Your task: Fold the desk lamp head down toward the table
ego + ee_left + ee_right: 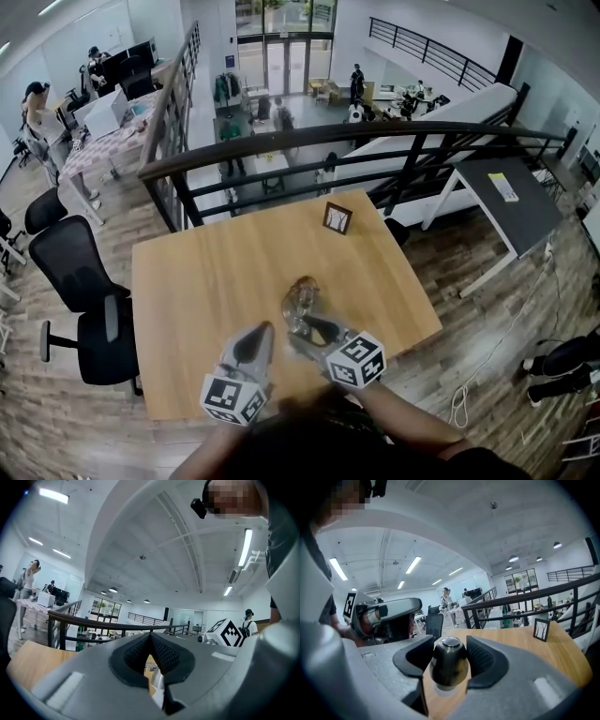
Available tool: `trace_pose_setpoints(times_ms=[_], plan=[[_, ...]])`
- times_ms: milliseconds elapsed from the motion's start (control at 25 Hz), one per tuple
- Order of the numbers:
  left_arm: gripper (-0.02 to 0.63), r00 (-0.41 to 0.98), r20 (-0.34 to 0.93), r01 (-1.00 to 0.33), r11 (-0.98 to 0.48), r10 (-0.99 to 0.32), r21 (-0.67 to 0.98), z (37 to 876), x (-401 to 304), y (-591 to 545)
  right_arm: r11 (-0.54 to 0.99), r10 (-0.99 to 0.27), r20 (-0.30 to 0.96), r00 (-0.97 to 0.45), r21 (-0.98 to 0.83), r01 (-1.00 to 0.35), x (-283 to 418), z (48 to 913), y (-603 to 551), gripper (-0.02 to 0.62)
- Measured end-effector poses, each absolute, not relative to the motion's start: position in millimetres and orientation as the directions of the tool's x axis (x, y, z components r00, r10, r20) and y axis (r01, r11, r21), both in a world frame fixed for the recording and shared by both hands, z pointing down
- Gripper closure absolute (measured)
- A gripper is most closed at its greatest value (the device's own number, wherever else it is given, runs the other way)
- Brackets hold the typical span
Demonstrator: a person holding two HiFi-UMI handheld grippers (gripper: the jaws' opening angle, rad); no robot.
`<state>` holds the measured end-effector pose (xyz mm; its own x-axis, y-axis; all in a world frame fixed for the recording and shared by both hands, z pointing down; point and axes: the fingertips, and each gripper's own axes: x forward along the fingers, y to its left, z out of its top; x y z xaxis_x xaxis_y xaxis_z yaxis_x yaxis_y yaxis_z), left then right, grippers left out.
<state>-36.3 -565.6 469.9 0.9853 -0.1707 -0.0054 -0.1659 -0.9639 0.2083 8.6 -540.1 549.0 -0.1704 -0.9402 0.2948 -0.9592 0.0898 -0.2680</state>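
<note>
My right claw pinches the desk lamp by its head: dark, rounded, axis upright, flat cap uppermost, on the table toward its near edge. My left claw is pressed together, empty. Only the right gripper view shows the grip; the head view blurs it.

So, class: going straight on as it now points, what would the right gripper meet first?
Between the jaws of the right gripper stands a dark rounded lamp part: that first; contact now is unclear.
</note>
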Motion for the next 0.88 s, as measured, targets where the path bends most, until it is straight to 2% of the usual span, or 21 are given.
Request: trace_pose_setpoints(times_ms=[240,720,880], plan=[[0.603,0.982,0.012,-0.188,-0.955,-0.190,0.227,480,-47,-568,0.090,-0.937,0.320,-0.142,-0.172,-0.981,-3,567,-534,0.380],[0.603,0.973,0.066,-0.231,-0.943,-0.222,0.240,501,-65,-574,0.157,-0.854,0.511,-0.096,0.076,-0.985,-39,657,-523,0.382],[0.603,0.971,0.075,-0.239,-0.941,-0.228,0.238,504,-69,-575,0.163,-0.841,0.538,-0.064,0.138,-0.977,-42,683,-524,0.382]])
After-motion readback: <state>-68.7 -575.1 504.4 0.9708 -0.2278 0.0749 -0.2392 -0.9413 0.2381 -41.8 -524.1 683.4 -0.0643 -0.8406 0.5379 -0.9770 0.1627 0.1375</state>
